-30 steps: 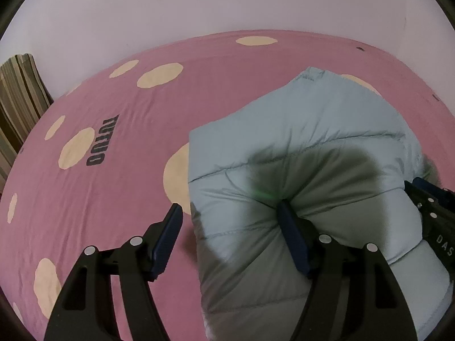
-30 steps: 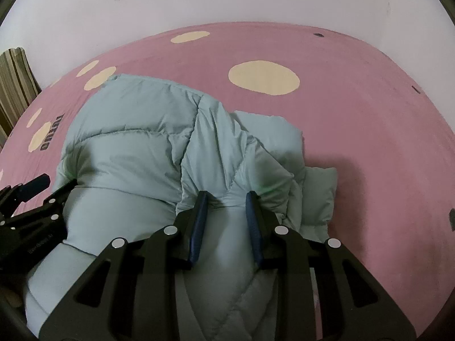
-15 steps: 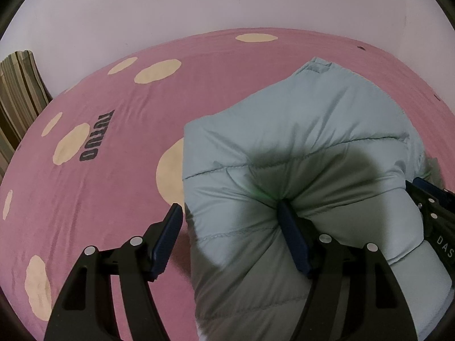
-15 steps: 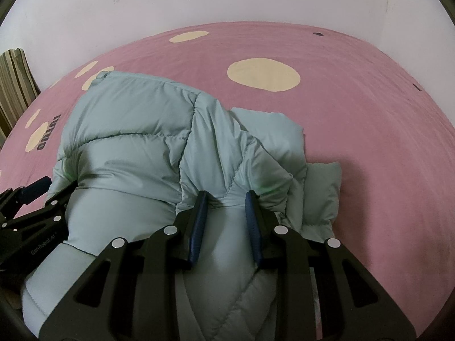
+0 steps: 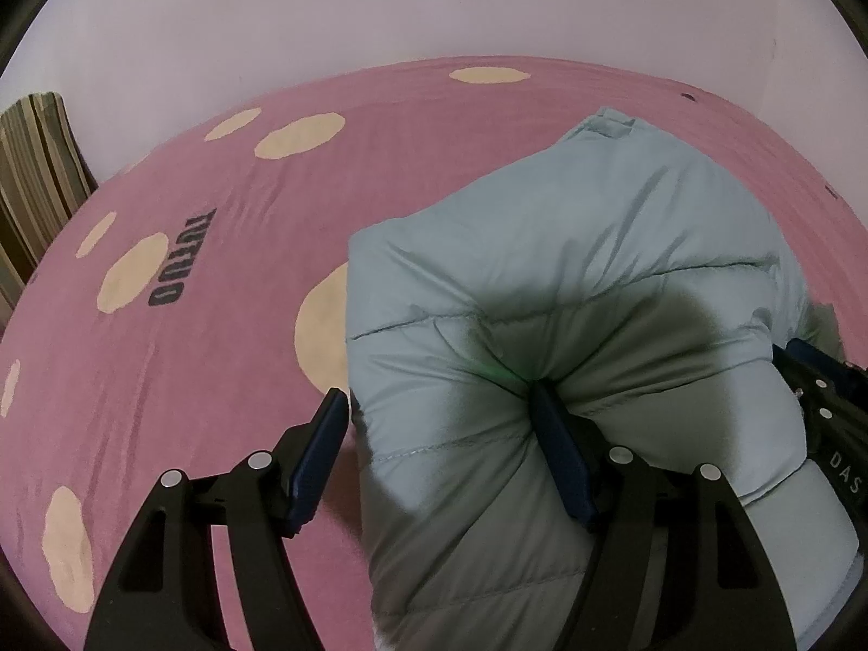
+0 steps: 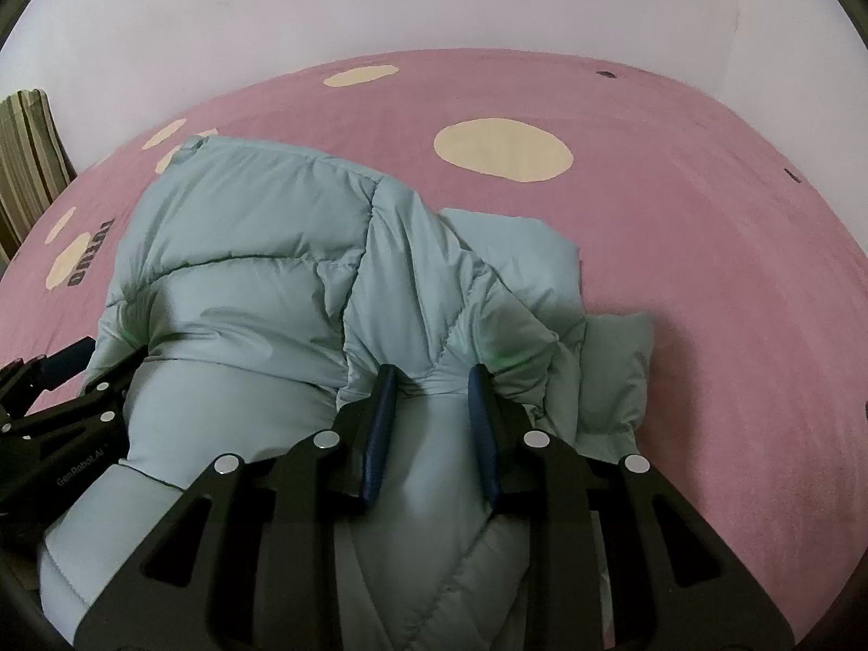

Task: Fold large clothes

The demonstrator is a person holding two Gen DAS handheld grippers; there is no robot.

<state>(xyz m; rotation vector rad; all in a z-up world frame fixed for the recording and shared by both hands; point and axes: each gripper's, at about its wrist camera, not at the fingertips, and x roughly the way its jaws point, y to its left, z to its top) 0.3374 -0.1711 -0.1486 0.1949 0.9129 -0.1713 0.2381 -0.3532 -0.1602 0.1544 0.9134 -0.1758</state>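
A puffy pale-green quilted jacket (image 5: 569,271) lies bunched on a pink bed sheet (image 5: 217,380). My left gripper (image 5: 436,401) has its jaws set wide across the jacket's near left edge. Its right finger (image 5: 559,450) digs into the padding, and its left finger (image 5: 320,445) sits against the jacket's side. In the right wrist view the jacket (image 6: 260,249) humps up, with a sleeve (image 6: 613,358) trailing to the right. My right gripper (image 6: 432,380) is shut on a narrow pinch of the jacket's near edge. Each gripper also shows at the edge of the other's view: the left gripper (image 6: 65,380) and the right gripper (image 5: 830,407).
The pink sheet (image 6: 705,271) carries cream spots (image 6: 502,154) and a dark printed word (image 5: 179,260). A pale wall (image 5: 434,11) closes the bed's far side. A striped cloth (image 5: 32,173) stands at the far left. Bare sheet lies left and right of the jacket.
The jacket's far fold has crept a little farther up the bed in both views. Both grips look unchanged.
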